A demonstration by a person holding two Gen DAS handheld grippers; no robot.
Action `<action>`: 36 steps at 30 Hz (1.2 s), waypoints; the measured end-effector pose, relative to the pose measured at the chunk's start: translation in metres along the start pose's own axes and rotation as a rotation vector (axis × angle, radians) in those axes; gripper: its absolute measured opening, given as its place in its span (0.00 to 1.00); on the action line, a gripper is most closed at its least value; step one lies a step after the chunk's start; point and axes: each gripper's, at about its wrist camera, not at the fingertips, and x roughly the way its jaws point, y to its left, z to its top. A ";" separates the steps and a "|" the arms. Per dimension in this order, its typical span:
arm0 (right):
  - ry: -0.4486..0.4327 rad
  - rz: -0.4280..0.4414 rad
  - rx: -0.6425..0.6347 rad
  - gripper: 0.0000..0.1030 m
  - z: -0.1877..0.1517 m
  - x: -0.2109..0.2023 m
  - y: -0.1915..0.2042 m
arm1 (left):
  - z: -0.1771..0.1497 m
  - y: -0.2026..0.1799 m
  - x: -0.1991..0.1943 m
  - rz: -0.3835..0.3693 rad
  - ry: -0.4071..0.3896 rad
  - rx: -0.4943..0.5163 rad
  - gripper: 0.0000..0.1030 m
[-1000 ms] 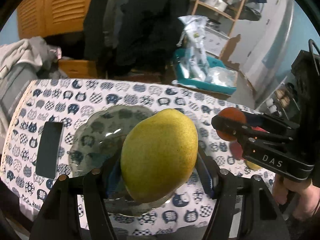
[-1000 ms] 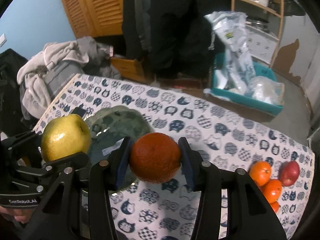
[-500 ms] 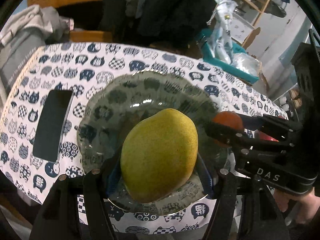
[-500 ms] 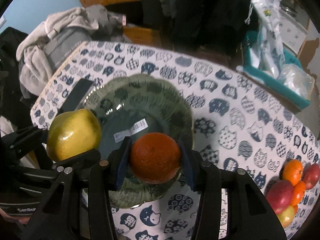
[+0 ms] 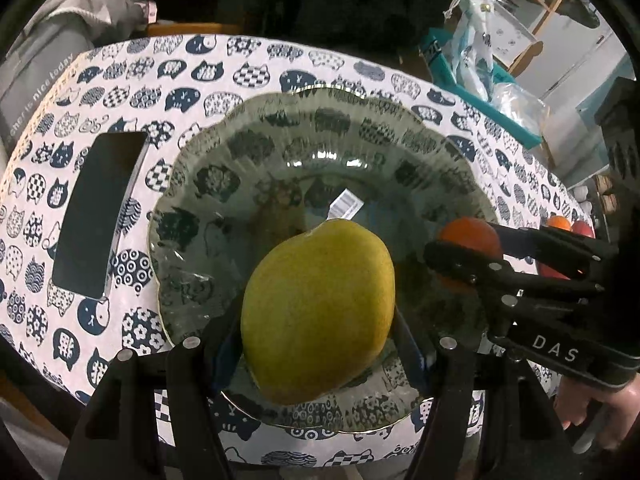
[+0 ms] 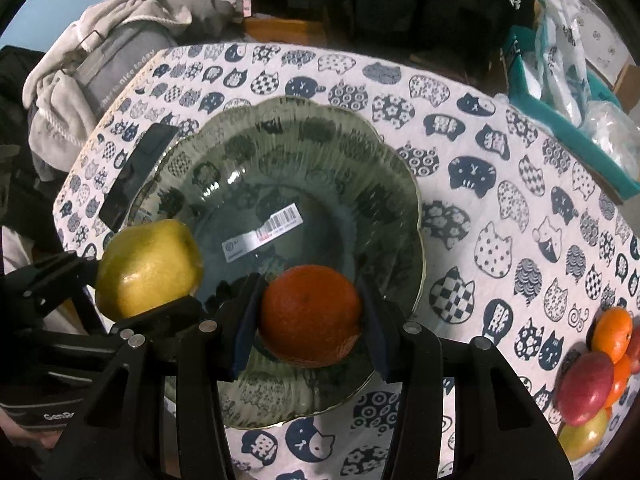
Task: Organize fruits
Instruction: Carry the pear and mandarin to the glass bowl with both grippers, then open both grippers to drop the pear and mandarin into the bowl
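Observation:
My left gripper (image 5: 316, 344) is shut on a big yellow-green pear (image 5: 318, 312), held just above the near part of a clear glass plate (image 5: 280, 128) with a barcode sticker. My right gripper (image 6: 308, 320) is shut on an orange (image 6: 310, 314) over the plate (image 6: 304, 132), a little right of the pear (image 6: 148, 268). In the left wrist view the right gripper (image 5: 472, 256) comes in from the right with the orange (image 5: 468, 232) between its fingers. Whether either fruit touches the plate I cannot tell.
A dark phone (image 5: 100, 212) lies left of the plate on the cat-print tablecloth (image 6: 500, 200). Several oranges and red apples (image 6: 596, 364) are piled at the table's right edge. Grey clothes (image 6: 100, 48) lie beyond the far left corner; a teal bin (image 6: 560, 112) stands behind.
Both grippers have come down and tipped toward the plate with their fruit. The plate now fills the middle of both views and the room behind has slid out of the top.

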 end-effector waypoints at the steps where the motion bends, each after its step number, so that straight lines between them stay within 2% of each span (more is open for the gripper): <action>1: 0.005 0.000 0.002 0.46 -0.001 0.001 -0.001 | -0.001 0.000 0.002 0.002 0.009 -0.002 0.67; 4: 0.013 0.008 0.007 0.46 -0.003 0.004 -0.004 | -0.004 0.001 0.007 -0.006 0.035 -0.014 0.66; 7: 0.012 0.012 0.003 0.46 -0.003 0.004 -0.003 | -0.003 0.000 -0.002 -0.004 -0.002 -0.001 0.62; 11: 0.002 0.033 0.026 0.46 -0.002 0.001 -0.005 | 0.000 -0.005 -0.014 0.008 -0.035 0.028 0.62; 19: -0.036 0.023 0.047 0.50 -0.002 -0.016 -0.009 | -0.001 -0.013 -0.017 -0.015 -0.031 0.042 0.65; 33: -0.222 -0.042 0.017 0.65 -0.007 -0.089 -0.017 | 0.005 -0.044 -0.051 -0.055 -0.124 0.072 0.67; 36: -0.265 -0.056 0.014 0.68 -0.010 -0.106 -0.020 | 0.006 -0.053 -0.060 -0.052 -0.151 0.082 0.71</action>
